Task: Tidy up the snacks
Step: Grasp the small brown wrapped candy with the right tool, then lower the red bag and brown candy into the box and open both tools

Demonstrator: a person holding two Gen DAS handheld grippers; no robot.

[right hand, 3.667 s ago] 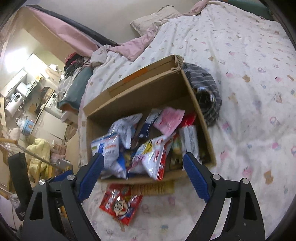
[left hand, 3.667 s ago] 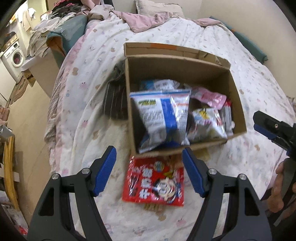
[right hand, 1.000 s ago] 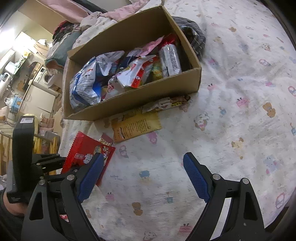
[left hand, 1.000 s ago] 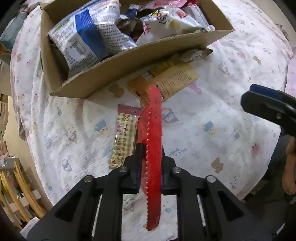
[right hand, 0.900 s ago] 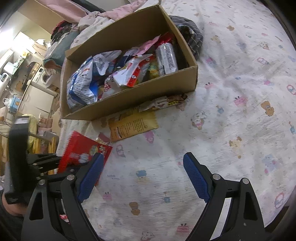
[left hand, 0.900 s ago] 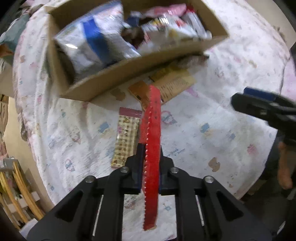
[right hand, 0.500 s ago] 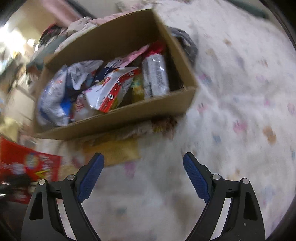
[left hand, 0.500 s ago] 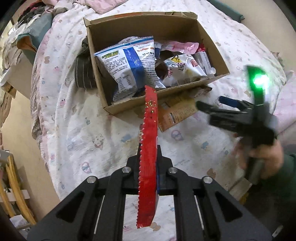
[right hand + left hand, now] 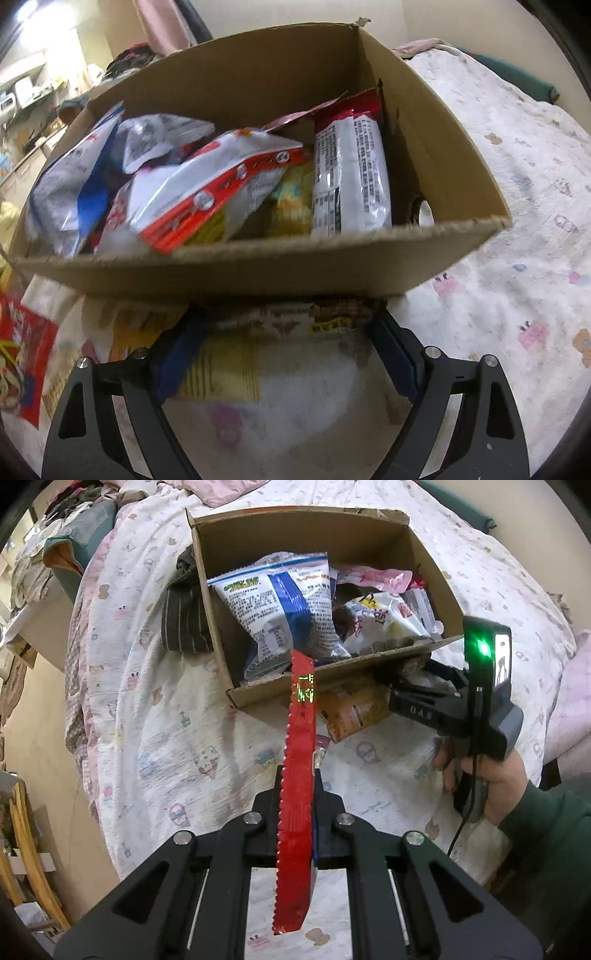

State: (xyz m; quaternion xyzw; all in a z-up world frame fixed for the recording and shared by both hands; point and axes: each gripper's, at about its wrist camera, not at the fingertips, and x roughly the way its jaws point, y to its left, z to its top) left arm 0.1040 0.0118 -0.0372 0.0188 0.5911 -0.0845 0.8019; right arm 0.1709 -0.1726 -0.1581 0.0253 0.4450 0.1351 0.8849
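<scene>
My left gripper is shut on a red snack packet, held edge-on above the bedspread just short of the cardboard box. The box holds a blue-and-white bag and several other packets. In the right wrist view my right gripper stands open, low at the box's front wall. A brown-and-white packet lies between its blue pads, which do not press on it. An orange-yellow packet lies beside it. The red packet shows at the left edge.
The box sits on a bed with a white printed bedspread. A dark striped garment lies against the box's left wall. A hand in a green sleeve holds the right gripper. The floor drops away left of the bed.
The left gripper has lifted the red packet off the bedspread and tipped up toward the box. The right gripper has dropped close to the box's front, over the brown-and-white packet.
</scene>
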